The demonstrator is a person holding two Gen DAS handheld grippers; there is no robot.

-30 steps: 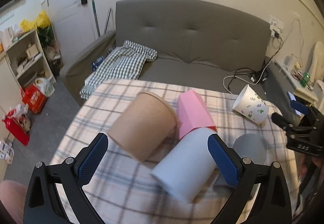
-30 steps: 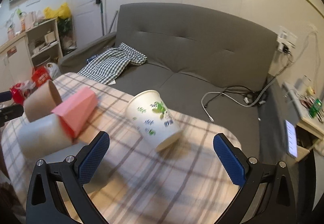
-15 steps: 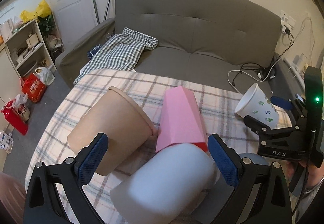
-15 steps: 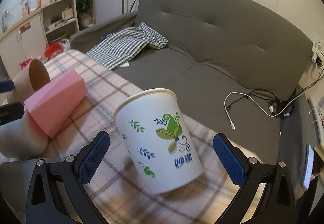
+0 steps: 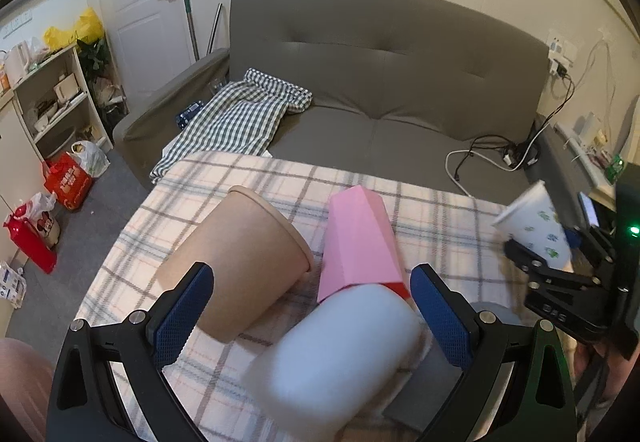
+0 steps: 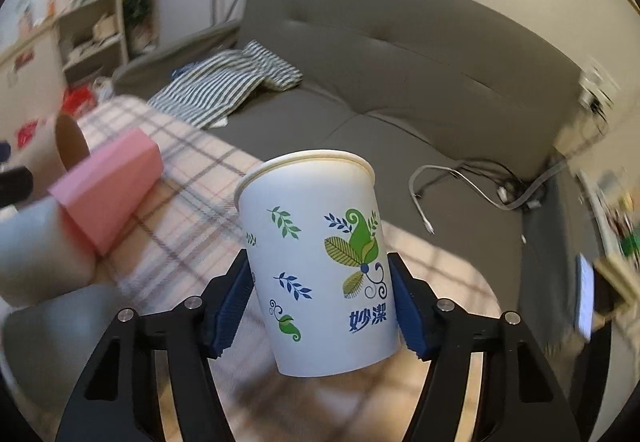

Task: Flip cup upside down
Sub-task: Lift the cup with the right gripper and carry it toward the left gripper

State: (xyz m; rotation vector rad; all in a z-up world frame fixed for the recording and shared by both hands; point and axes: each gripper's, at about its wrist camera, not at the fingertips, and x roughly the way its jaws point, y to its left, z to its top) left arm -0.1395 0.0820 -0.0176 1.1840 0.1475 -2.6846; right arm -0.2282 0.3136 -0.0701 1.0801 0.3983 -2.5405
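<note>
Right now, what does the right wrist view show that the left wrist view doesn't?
Right wrist only: the right gripper shut on the leaf-print cup, rim up, with its print legible. Left wrist only: the left gripper open over a white cup lying sideways. Both: brown cup, pink cup, plaid tablecloth, sofa.

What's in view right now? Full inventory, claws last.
Printed paper cup: 1, white with leaf print, held in right claw, rim up.
Kraft cup: 1, brown, on its side on table.
Pink cup: 1, pink, on its side beside kraft cup.
White cup: 1, white, on its side, nearest.
Table: 1, plaid cloth.
Sofa: 1, grey, behind table.
Checked cloth: 1, on sofa.
Left claw: open.
Right claw: shut on printed cup.
</note>
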